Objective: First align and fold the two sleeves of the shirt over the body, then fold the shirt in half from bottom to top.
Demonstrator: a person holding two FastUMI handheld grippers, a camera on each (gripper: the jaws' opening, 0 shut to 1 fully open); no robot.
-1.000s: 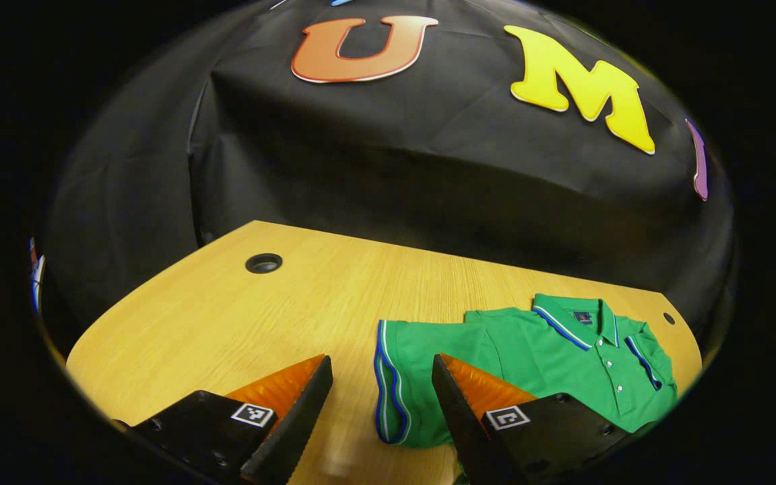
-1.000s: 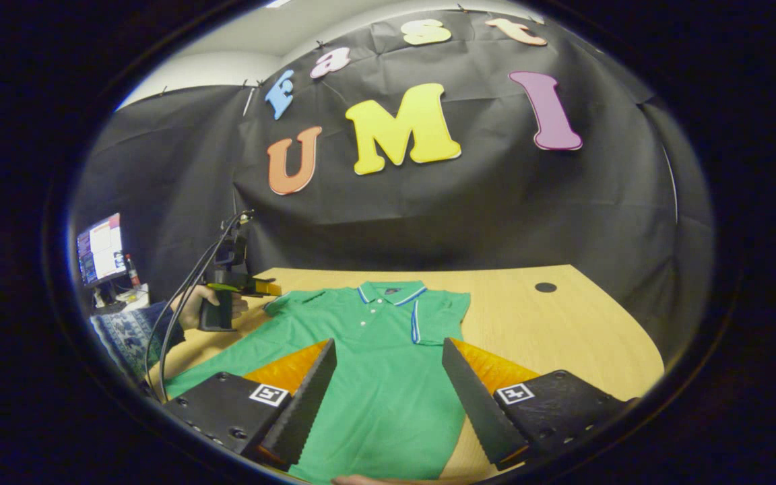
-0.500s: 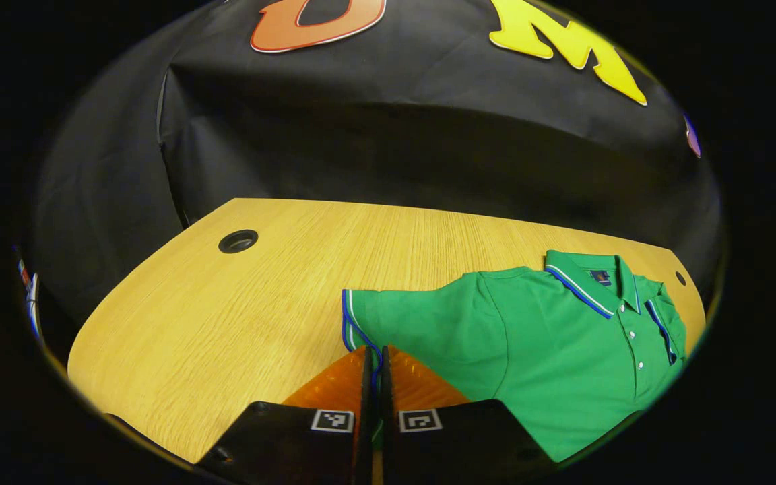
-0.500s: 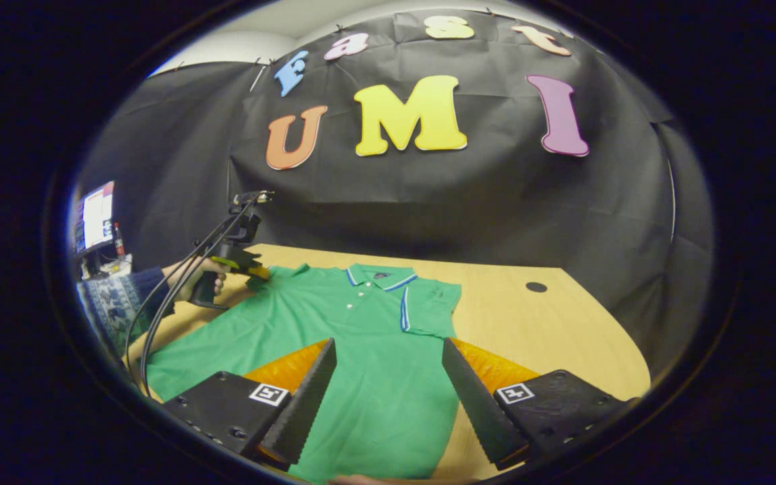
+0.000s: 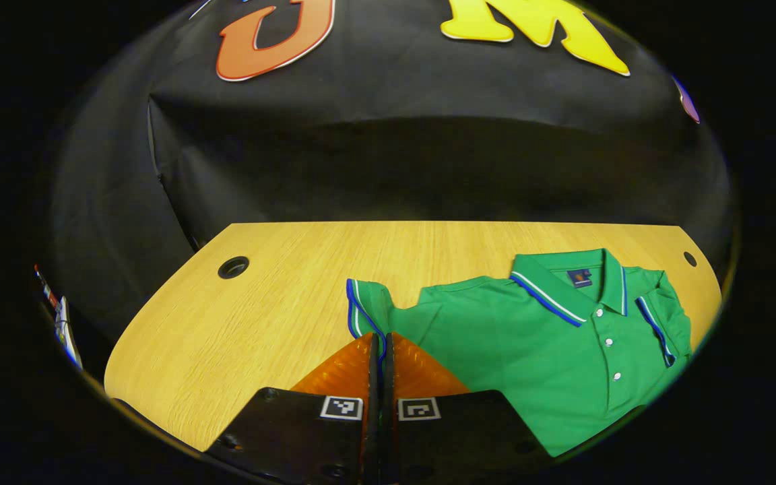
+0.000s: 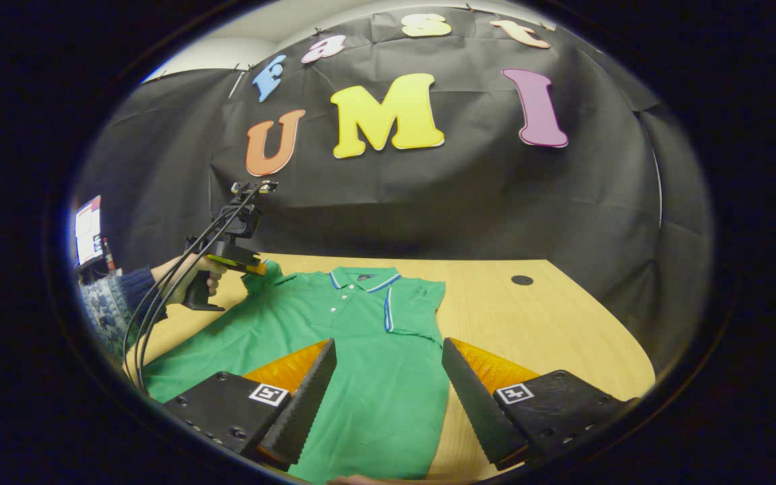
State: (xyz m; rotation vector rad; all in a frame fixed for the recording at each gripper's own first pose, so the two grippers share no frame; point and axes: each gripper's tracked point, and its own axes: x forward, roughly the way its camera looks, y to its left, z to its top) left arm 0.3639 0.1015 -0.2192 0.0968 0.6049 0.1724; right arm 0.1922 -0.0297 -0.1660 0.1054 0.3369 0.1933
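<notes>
**Left sleeve pinched at the cuff, ready to go over the body**

The pale wooden desk (image 6: 563, 323) with a rounded edge is carrying the green short-sleeved polo shirt with blue-and-white trim (image 6: 361, 350), which is lying face up, collar toward the desk's far edge and hem toward the near edge. Its right sleeve (image 6: 411, 306) is already lying folded over the chest; its left sleeve (image 5: 369, 311) is rising off the desk.

The left gripper (image 5: 380, 347) is pinching that sleeve at the striped cuff, its jaws pressed together on the fabric; in the right gripper view it (image 6: 256, 269) is showing near the desk's left edge, held by a hand (image 6: 201, 275). The right gripper (image 6: 388, 377) is hovering over the shirt's lower body with its jaws spread, holding nothing.

The shirt is looking light, soft and limp, so it is likely bunching and dragging rather than keeping shape. The doubled cuff and, later, the hem corners seem the firmest places to grip.

No containers are appearing on the desk; two small dark cable holes (image 5: 234, 267) are sitting near its far corners.
</notes>
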